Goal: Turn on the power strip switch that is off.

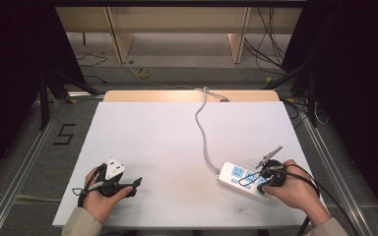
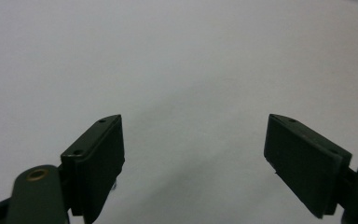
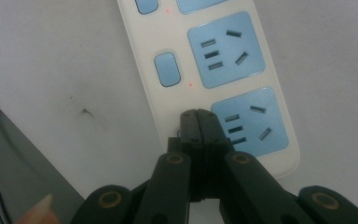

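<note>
The power strip [image 1: 244, 180] lies near the table's [image 1: 177, 147] right front corner, its long axis running slantwise from the middle of the table toward that corner, with its cord [image 1: 203, 132] trailing off to the far edge. The right gripper [image 3: 199, 116] sits right over the strip's near end, jaws pressed together with nothing between them, the closed tip resting on or just above the white casing beside the last blue socket [image 3: 250, 121], about where a switch button [image 3: 167, 69] sits beside the next socket along. Whether it actually touches, I can't tell. The left gripper [image 1: 137, 186] rests by the table's left front edge, well apart from the strip, its jaws spread wide over bare tabletop. So the right hand [image 1: 298, 189] is clearly the nearer one; any press on a button looks like a short push straight down or a small shift along the strip.
</note>
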Demonstrator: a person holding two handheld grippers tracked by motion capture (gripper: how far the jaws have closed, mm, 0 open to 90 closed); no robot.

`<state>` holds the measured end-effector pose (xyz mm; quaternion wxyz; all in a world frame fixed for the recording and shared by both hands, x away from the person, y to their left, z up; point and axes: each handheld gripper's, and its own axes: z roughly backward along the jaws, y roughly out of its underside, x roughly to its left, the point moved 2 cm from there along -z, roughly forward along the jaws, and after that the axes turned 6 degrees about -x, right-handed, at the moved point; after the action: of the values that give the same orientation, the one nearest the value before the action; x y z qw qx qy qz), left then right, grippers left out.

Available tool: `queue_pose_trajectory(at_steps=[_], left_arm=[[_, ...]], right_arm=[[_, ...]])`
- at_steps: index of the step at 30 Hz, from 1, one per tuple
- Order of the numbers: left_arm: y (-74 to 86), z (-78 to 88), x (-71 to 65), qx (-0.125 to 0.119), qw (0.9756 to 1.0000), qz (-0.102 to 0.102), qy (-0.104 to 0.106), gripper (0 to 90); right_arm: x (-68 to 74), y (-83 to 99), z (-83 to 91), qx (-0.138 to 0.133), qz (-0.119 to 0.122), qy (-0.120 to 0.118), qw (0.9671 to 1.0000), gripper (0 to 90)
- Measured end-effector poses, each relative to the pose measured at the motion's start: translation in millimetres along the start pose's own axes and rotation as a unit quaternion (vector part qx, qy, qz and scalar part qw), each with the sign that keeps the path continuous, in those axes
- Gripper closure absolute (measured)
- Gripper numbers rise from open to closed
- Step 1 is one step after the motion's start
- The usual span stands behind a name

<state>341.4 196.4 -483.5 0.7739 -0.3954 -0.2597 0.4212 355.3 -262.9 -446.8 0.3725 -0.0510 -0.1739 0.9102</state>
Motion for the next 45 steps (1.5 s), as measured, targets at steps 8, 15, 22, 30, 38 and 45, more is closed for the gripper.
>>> queue_pose_trajectory(at_steps=[8,15,22,30,38,45], left_arm=[[0.1,-0.2,0.0,0.0,1.0,0.001,0.0,19.8],[0.1,-0.1,0.0,0.0,1.0,0.0,0.0,19.8],[0.0,0.0,0.2,0.0,1.0,0.0,0.0,19.8],[-0.4,0.5,-0.1,0.0,1.0,0.001,0.0,19.8],[-0.7,0.8,-0.1,-0.004,1.0,0.001,-0.001,19.8],[-0.6,0.8,-0.2,-0.004,1.0,0.001,-0.001,19.8]], right_arm=[[-0.1,-0.1,0.1,0.0,0.001,0.0,1.0,90.0],[0.4,-0.8,1.0,-0.003,0.0,-0.002,1.0,90.0],[-0.6,-0.7,1.4,-0.004,-0.001,-0.003,1.0,90.0],[-2.5,-2.6,6.6,-0.032,-0.01,0.009,0.9994,90.0],[-6.9,-3.8,10.6,-0.068,-0.02,0.019,0.9973,90.0],[-8.8,-4.5,12.8,-0.086,-0.028,0.022,0.9956,90.0]])
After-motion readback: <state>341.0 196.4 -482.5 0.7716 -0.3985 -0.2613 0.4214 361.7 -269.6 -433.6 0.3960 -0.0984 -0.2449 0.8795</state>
